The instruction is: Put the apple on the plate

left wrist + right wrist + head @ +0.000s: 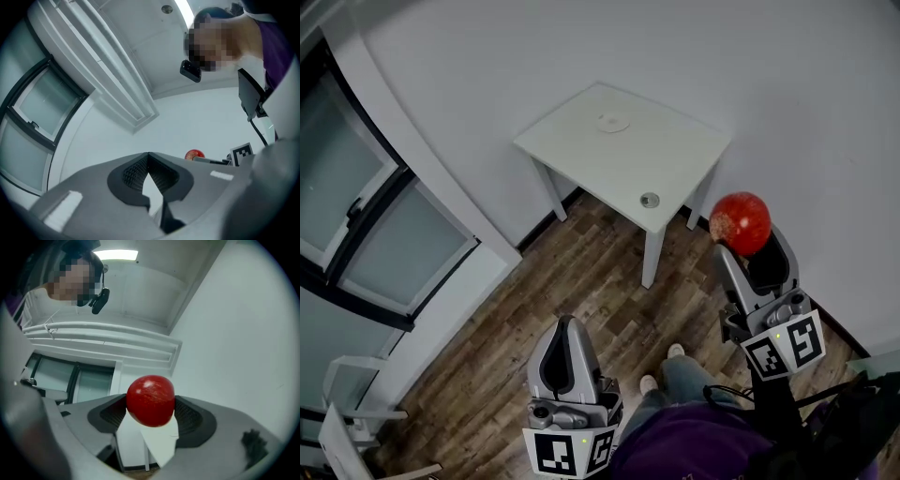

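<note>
**Apple up in the right gripper, plate waiting across the room**

Head view: the right gripper [753, 258] is clamped on the red apple [741, 223], held up in the air, well apart from the white table [675, 173]. A pale flat disc far back on the tabletop looks like the plate [612, 122]. A small grey round thing [650, 200] sits near the front edge; can't tell what it is. The left gripper [568, 330] hangs low over the wood floor [591, 272], carrying nothing.

To do it well, I'd say: walk the apple in level and keep the squeeze on. Pass above the grey round thing, come down over the middle of the disc, and let go only once the apple touches, since it can roll.

Left gripper view: jaws pressed together, tips meeting, nothing between them. The apple [194, 154] shows small off to the right.

Right gripper view: both pads [190, 416] bear on the sides of the apple [151, 399], which sits at the jaw tips.

Writing: none readable. Only black-and-white square markers on the gripper cubes; no brand or label anywhere.
</note>
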